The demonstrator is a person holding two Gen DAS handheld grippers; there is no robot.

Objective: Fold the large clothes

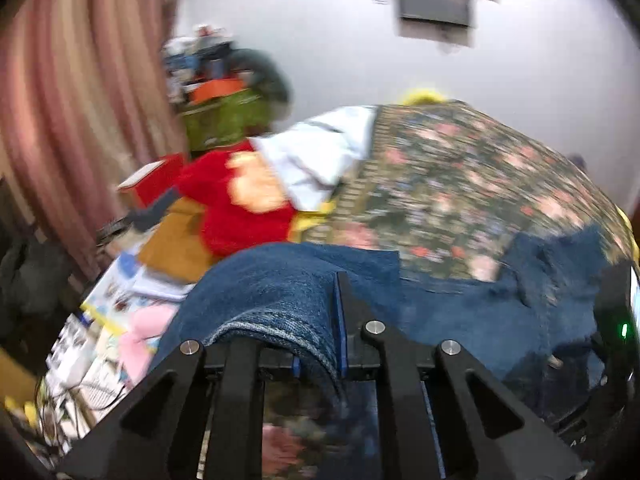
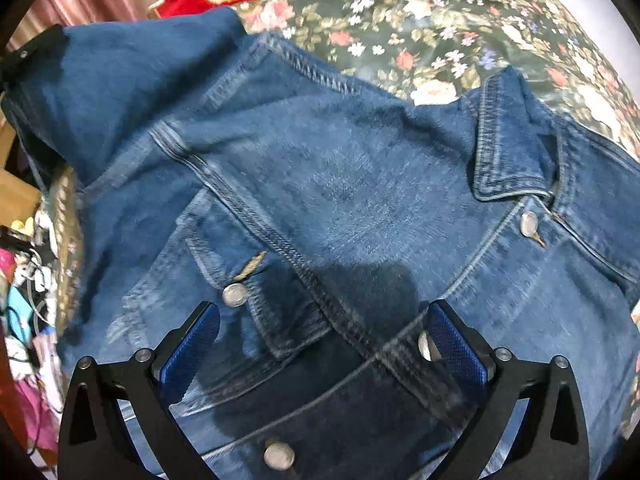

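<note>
Left tool [image 1: 316,344] is clamped on a fold of the denim jacket [image 2: 360,184], which lies spread on the floral bedspread [image 2: 460,20]. Right tool [image 2: 324,344] hovers over the jacket's button front, fingers apart.

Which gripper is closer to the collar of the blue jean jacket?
Right. The right gripper hovers open over the blue denim jacket's chest below its collar; the left gripper pinches fabric at the far sleeve end.
</note>
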